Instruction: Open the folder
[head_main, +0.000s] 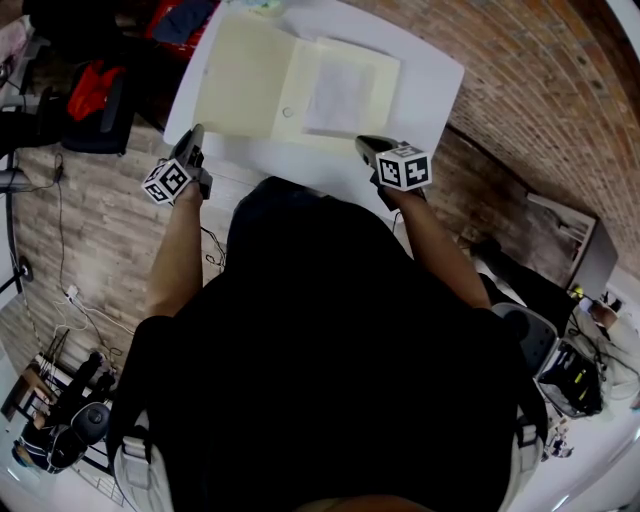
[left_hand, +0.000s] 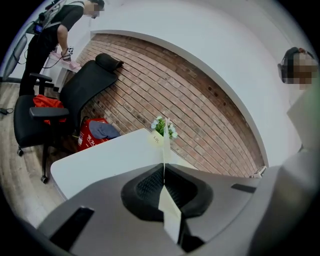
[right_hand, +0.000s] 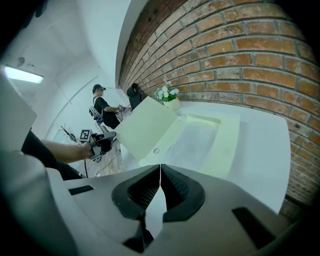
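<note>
The white bench (head_main: 430, 75) has rounded corners. Bare surface is free to the right of the folder (head_main: 300, 85) and behind it; a brick wall (head_main: 520, 70) closes that side. The folder lies in the middle of the bench, with a sheet (head_main: 338, 95) inside. Its cover (head_main: 245, 80) is turned to the left and slightly raised. A plant (right_hand: 167, 93) stands at the far edge, a black chair (left_hand: 75, 95) beside the bench.

The red bag (left_hand: 92, 135) has white writing that I cannot read.

Both forearms reach forward. The left gripper (head_main: 195, 135) points almost level and is closed on the cover's edge. The right gripper (head_main: 362, 143) slants down at the folder's near edge, its 2 jaws together and empty.
</note>
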